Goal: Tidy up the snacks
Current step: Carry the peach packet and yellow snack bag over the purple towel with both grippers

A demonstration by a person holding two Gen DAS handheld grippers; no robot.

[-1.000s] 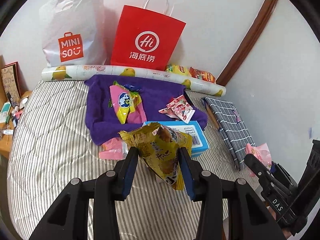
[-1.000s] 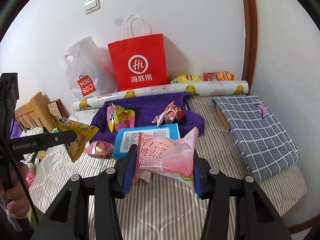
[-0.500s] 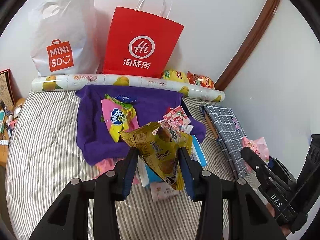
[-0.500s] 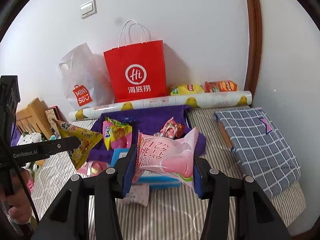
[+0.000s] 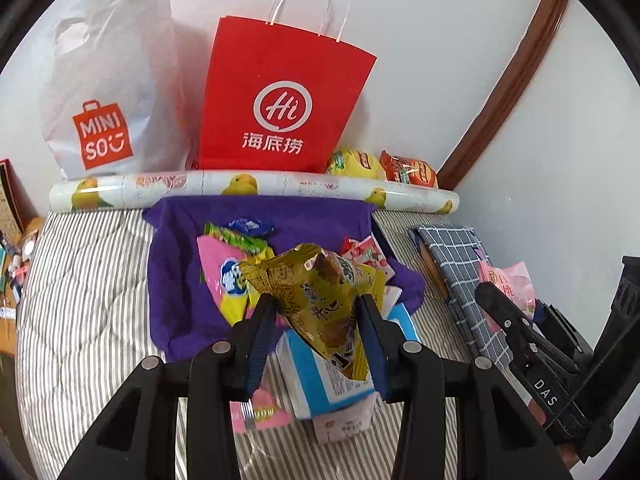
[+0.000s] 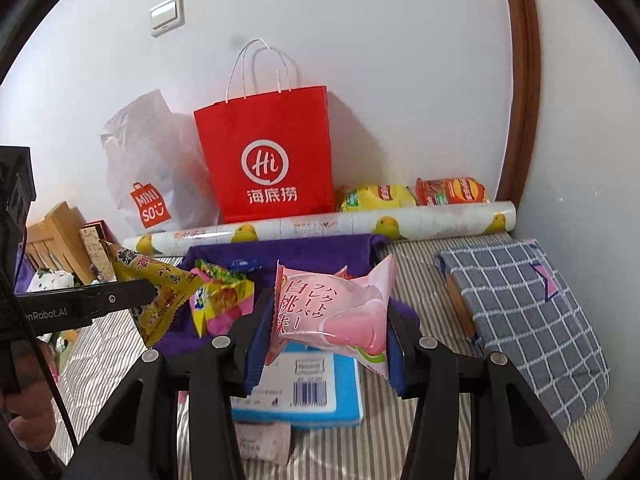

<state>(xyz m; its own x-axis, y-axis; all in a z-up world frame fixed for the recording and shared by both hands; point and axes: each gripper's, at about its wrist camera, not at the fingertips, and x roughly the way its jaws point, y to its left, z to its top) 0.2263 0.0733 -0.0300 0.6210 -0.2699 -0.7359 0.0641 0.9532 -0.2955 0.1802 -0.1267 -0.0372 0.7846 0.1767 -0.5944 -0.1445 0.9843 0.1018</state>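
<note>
Left wrist view, your grip: your left gripper point(image 5: 316, 316) is clamped on the yellow snack packet point(image 5: 320, 300), which stands up between the blue pads.
Left wrist view, change: the red paper bag point(image 5: 280, 104) and the white Miniso bag point(image 5: 108, 92) look larger and nearer than a second ago; the purple cloth point(image 5: 176, 264) and the blue box point(image 5: 316, 376) have slid down towards the fingers.
Left wrist view, far side: the fruit-print roll point(image 5: 252, 188) lies along the wall in front of both bags.
Left wrist view, right edge: your right gripper point(image 5: 520, 312) shows there with the pink packet point(image 5: 510, 284).

Right wrist view, your grip: your right gripper point(image 6: 326, 320) is closed on the pink peach-flavour packet point(image 6: 332, 308), held above the blue box point(image 6: 304, 384).
Right wrist view, change: the red paper bag point(image 6: 272, 156) sits closer than before, and the box is now partly under the fingers.
Right wrist view, left: your left gripper point(image 6: 156, 292) holds the yellow snack packet point(image 6: 160, 296) over the striped bed cover point(image 6: 400, 440).
Right wrist view, right: a grey checked cloth bundle point(image 6: 524, 308) lies near the wall.
</note>
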